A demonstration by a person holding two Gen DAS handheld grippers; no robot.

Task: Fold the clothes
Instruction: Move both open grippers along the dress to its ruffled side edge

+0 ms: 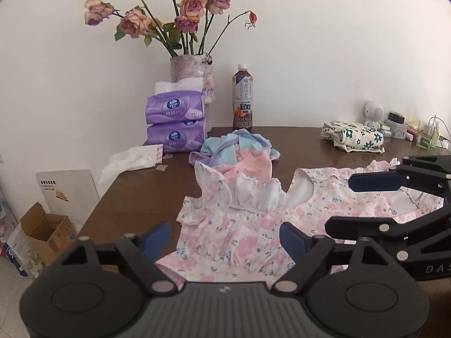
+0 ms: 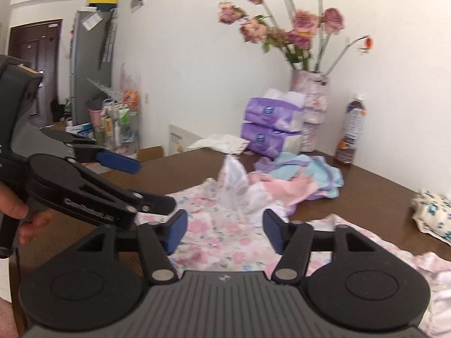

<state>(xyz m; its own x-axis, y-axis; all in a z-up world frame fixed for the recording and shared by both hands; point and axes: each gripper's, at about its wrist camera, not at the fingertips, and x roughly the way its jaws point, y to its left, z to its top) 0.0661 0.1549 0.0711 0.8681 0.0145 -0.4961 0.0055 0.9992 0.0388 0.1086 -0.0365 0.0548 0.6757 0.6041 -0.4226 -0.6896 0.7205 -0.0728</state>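
A pink floral garment with a white ruffled collar lies spread and rumpled on the brown table. My left gripper hovers open just above its near edge, with cloth showing between the fingers but not pinched. My right gripper comes in from the right, open, over the same garment. In the right wrist view the right gripper is open above the floral garment, and the left gripper is open at the left, held by a hand.
A heap of blue, pink and purple clothes lies behind the garment. A folded cream garment with teal flowers sits at the back right. Tissue packs, a vase of roses, a bottle and small items line the wall. Boxes stand on the floor at the left.
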